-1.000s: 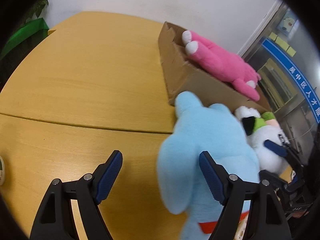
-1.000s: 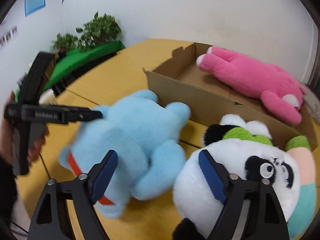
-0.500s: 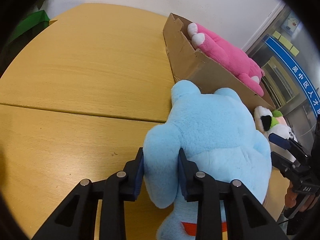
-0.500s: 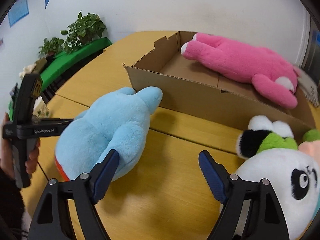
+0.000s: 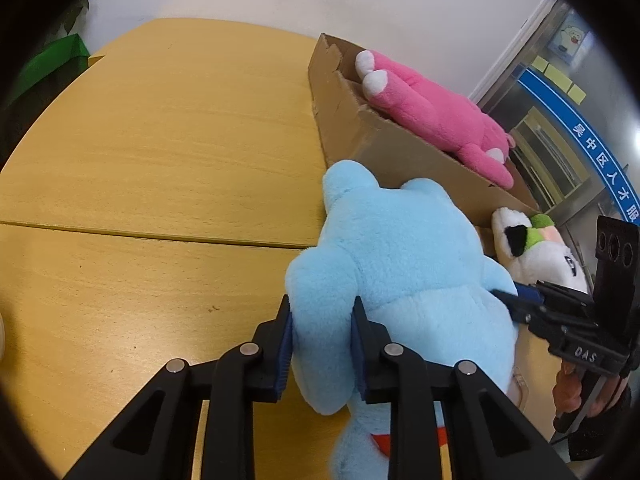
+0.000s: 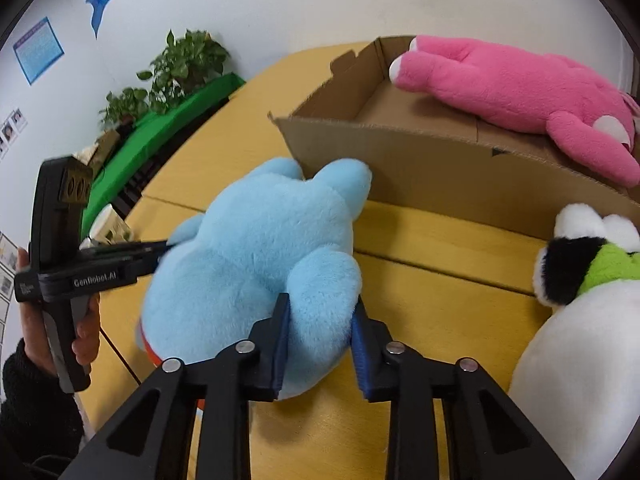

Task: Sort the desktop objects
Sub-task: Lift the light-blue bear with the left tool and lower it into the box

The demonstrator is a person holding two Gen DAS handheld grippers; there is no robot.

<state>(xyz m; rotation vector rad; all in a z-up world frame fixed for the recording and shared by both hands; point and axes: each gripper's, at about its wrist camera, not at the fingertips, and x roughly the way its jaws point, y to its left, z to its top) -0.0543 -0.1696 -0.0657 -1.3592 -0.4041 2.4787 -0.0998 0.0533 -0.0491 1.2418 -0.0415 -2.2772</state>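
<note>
A light blue plush toy (image 5: 400,264) lies on the wooden table, its ears against the near wall of an open cardboard box (image 5: 404,156). My left gripper (image 5: 322,320) is shut on one of its limbs. My right gripper (image 6: 318,316) is shut on another limb of the blue plush (image 6: 256,248). A pink plush (image 6: 512,88) lies inside the box (image 6: 460,176); it also shows in the left wrist view (image 5: 432,108). A white panda plush with a green patch (image 6: 580,280) sits to the right of the blue one, outside the box.
The wooden table (image 5: 160,140) stretches left, with a seam across it. Potted plants (image 6: 180,64) and a green surface (image 6: 160,128) stand beyond the table's far left edge. A glass cabinet with a blue strip (image 5: 580,140) stands behind the box.
My left gripper closed on a limb of the blue plush. My right gripper then moved left from beside the panda and closed on another limb of it.
</note>
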